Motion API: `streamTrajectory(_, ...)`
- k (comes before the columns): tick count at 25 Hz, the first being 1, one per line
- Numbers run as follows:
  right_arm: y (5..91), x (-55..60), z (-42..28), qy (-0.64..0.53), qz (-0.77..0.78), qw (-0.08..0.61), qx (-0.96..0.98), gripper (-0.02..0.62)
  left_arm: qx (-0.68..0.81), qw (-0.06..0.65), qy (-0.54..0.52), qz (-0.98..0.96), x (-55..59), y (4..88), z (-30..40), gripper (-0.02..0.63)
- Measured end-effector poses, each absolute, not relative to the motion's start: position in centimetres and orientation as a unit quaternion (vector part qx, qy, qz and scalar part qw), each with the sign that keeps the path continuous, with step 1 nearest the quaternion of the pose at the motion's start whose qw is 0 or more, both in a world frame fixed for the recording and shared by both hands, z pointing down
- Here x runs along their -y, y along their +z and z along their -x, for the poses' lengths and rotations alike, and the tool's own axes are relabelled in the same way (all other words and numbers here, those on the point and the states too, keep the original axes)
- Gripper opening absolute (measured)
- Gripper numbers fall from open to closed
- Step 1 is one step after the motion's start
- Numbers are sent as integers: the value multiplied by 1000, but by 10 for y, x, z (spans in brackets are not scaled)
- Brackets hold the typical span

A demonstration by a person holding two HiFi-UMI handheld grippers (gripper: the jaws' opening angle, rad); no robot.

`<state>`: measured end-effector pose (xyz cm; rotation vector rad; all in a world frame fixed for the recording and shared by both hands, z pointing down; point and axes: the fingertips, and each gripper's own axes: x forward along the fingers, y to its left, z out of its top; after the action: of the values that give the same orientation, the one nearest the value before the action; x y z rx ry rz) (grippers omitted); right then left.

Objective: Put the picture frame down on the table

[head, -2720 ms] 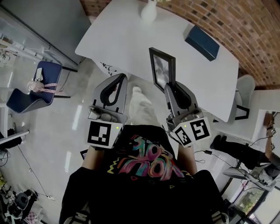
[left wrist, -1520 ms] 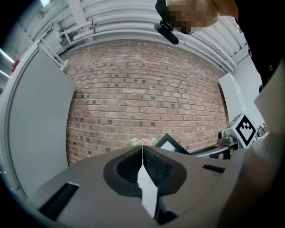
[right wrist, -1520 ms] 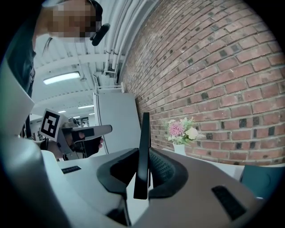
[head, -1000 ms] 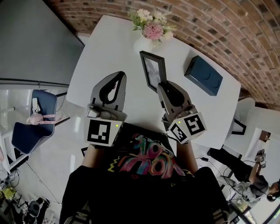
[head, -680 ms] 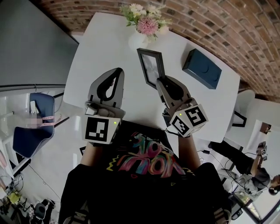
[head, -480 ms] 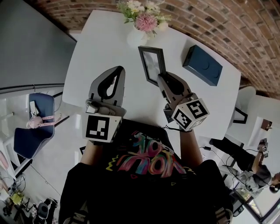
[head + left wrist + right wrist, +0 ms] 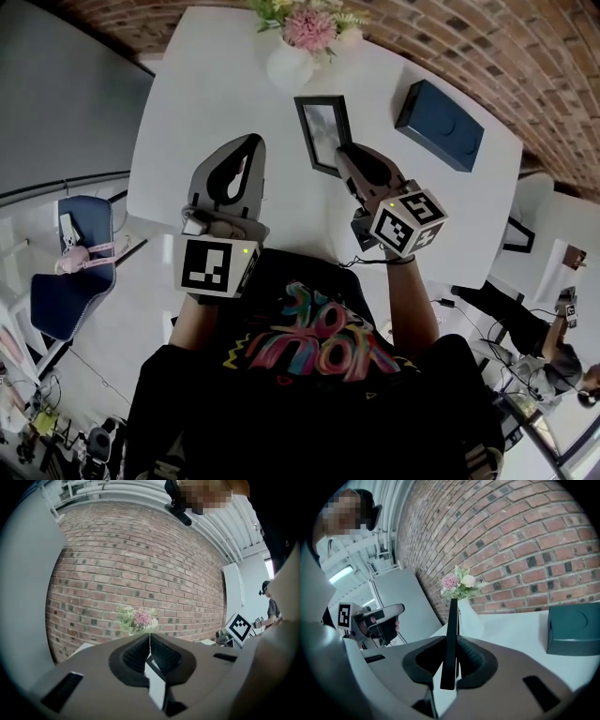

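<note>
A: Over the table (image 7: pixel 216 112), the frame (image 7: pixel 323 131) is edge-on, clamped in your right gripper (image 7: pixel 345 153).
B: Landed?
A: Hard to tell; it seems just above. Lowering and release remain. Your left gripper (image 7: pixel 249 141) is closed, empty.

The picture frame (image 7: pixel 322 129) is black around a pale grey print. The surface (image 7: pixel 216 103) and the vase (image 7: pixel 289 66) are white. The flowers (image 7: pixel 309 26) are pink and cream with green leaves. The box (image 7: pixel 439 111) is dark teal. The left tool (image 7: pixel 251 141) and right tool (image 7: pixel 343 152) are grey, with black-and-white square markers. The wall (image 7: pixel 469 37) is red-brown brick.
</note>
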<state>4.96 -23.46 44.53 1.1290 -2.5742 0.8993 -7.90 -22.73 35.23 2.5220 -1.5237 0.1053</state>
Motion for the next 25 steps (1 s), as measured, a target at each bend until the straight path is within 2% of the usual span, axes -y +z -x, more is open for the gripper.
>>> streamTrajectory(10, 498, 241, -62, 378, -391, 79, 836, 92, 518, 126, 54, -844, 229, 391, 73, 28)
streamTrajectory(25, 548, 263, -81, 461, -397, 43, 793, 92, 516, 137, 72, -842, 222, 407, 69, 28)
